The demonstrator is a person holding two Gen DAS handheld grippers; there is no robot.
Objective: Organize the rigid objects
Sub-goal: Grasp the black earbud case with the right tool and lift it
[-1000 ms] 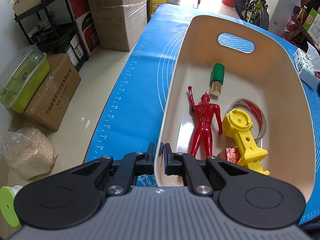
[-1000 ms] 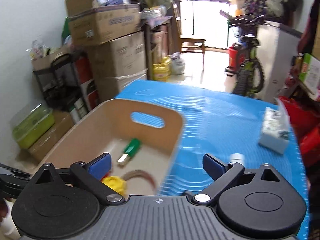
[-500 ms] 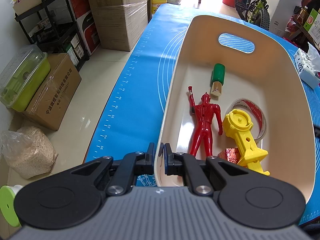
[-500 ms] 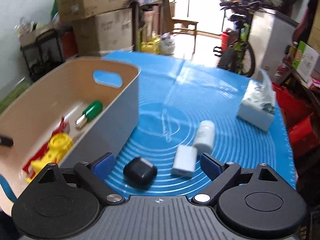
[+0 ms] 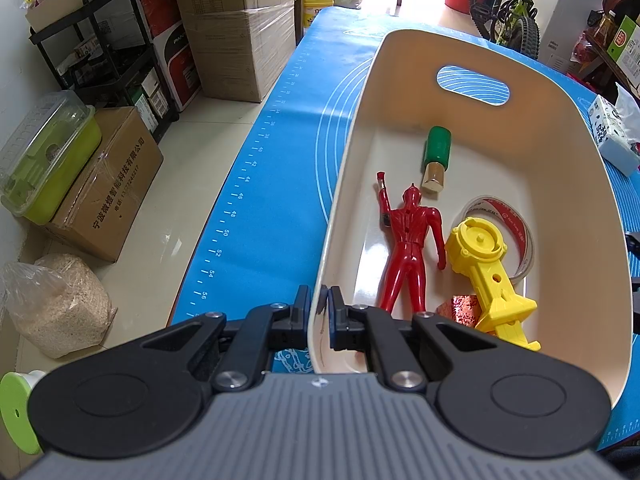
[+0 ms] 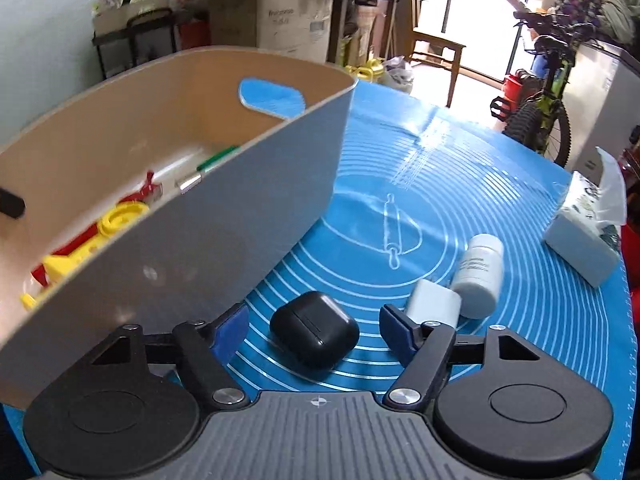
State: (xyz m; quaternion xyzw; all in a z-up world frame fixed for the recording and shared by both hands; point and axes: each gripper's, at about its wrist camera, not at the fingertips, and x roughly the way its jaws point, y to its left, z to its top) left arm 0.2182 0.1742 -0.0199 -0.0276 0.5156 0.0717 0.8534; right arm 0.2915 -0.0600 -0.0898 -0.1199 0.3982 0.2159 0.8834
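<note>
My left gripper [image 5: 319,312] is shut on the near rim of the beige bin [image 5: 580,216], one finger inside and one outside. Inside lie a red figure [image 5: 408,244], a yellow toy [image 5: 486,268], a green-capped piece [image 5: 436,156] and a tape roll [image 5: 516,224]. In the right wrist view the bin [image 6: 224,216] stands at the left. A black earbud case [image 6: 314,334] rests on the blue mat [image 6: 400,184] between the blue pads of my right gripper [image 6: 314,330], whose jaws are closing with gaps left on both sides. A white adapter [image 6: 434,306] and a white bottle [image 6: 480,276] lie just right of it.
A tissue pack [image 6: 588,240] sits at the mat's right edge. Cardboard boxes [image 5: 236,24], a black shelf cart [image 5: 112,64] and a green-lidded container [image 5: 44,156] stand on the floor left of the table. A bicycle [image 6: 540,96] is parked beyond the far end.
My right gripper has dropped down to the mat beside the bin and now straddles the black case, with its jaws narrower than before. The left gripper and bin have not moved.
</note>
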